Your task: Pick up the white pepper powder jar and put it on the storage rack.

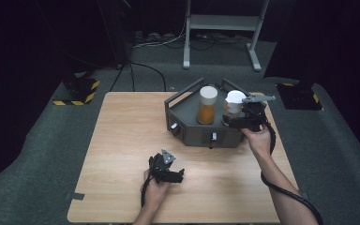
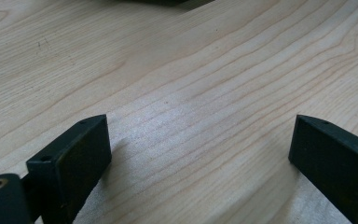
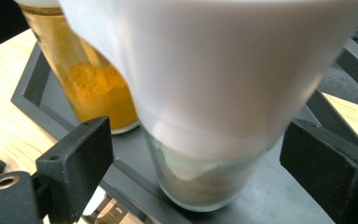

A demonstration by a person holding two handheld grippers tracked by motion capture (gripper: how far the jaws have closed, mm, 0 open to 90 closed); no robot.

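- While the wooden table (image 1: 122, 140) lies mostly bare, the work centres on the dark grey tray (image 1: 187, 123) at its far right, where two spice jars stand upright side by side.
- The step in hand looks like placing jars in the tray: the white-capped jar with pale powder (image 3: 205, 177) stands on the tray floor, just beside the jar of orange powder (image 1: 206, 106).
- The right gripper (image 1: 238, 118) sits at that pale jar; in the right gripper view its jaws stand apart on either side of the glass, with a gap at each pad, so nothing is clamped.
- Next, I judge, it should back straight away without nudging the jar.
- The left gripper (image 1: 171, 175) rests low over the near table, jaws wide apart with bare wood between them, holding nothing.
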